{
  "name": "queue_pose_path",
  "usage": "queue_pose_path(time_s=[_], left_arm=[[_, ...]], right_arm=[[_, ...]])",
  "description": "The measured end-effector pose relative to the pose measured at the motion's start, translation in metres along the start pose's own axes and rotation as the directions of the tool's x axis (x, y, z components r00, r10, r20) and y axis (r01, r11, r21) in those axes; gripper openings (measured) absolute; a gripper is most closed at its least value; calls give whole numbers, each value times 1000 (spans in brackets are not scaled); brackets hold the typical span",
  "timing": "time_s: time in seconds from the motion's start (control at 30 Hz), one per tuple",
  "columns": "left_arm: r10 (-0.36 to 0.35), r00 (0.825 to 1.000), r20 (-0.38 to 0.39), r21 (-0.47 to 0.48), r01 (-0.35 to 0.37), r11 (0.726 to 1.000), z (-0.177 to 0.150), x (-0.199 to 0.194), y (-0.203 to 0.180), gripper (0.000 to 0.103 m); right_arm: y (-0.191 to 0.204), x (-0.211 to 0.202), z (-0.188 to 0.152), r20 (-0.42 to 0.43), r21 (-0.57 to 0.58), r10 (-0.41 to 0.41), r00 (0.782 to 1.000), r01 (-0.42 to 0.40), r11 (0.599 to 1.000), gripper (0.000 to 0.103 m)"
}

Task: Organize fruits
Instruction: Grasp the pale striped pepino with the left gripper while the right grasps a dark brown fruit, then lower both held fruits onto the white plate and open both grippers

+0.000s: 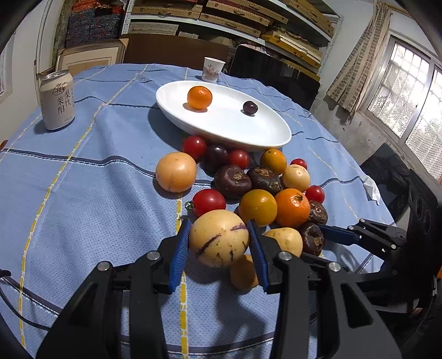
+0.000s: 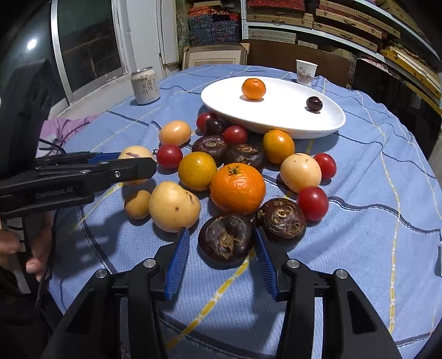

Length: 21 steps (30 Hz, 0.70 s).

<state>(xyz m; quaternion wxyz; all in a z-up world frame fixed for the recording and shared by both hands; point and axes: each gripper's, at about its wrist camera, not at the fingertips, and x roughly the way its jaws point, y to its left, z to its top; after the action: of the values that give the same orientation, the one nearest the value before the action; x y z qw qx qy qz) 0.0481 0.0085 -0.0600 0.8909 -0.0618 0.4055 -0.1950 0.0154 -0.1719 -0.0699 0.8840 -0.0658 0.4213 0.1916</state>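
Left tool (image 1: 219, 240) gripping pale yellow purple-streaked melon (image 1: 218, 239), round, smooth

Black hand-held gripper (image 2: 221, 248) with ribbed blue pads (image 2: 178, 265), silver screws.

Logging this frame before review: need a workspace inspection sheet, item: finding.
Surface: round table under a blue striped cloth.
Job's things: white oval plate holds one orange mandarin and one dark cherry; mixed loose fruit lies heaped on the cloth in front of it.
Clutter: pale drink can; white paper cup.
Grippers: left claw shut on a yellow purple-streaked melon; right claw straddles a dark brown water chestnut, a gap showing at the left pad.
Cables: thin black cable at the table edge.
Surroundings: shelves of boxes; window.
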Motion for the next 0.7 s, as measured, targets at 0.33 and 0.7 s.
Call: queue_pose_path(time_s=[0.33, 0.7], left_arm=[[-2, 1000, 10, -2, 2, 1000, -1, -3, 0, 41], [2, 1000, 28, -6, -2, 1000, 2, -11, 2, 41]], right_arm=[[-14, -7, -9, 25, 71, 38, 999, -40, 997, 42], [-36, -44, -2, 117, 113, 10, 993, -23, 993, 42]])
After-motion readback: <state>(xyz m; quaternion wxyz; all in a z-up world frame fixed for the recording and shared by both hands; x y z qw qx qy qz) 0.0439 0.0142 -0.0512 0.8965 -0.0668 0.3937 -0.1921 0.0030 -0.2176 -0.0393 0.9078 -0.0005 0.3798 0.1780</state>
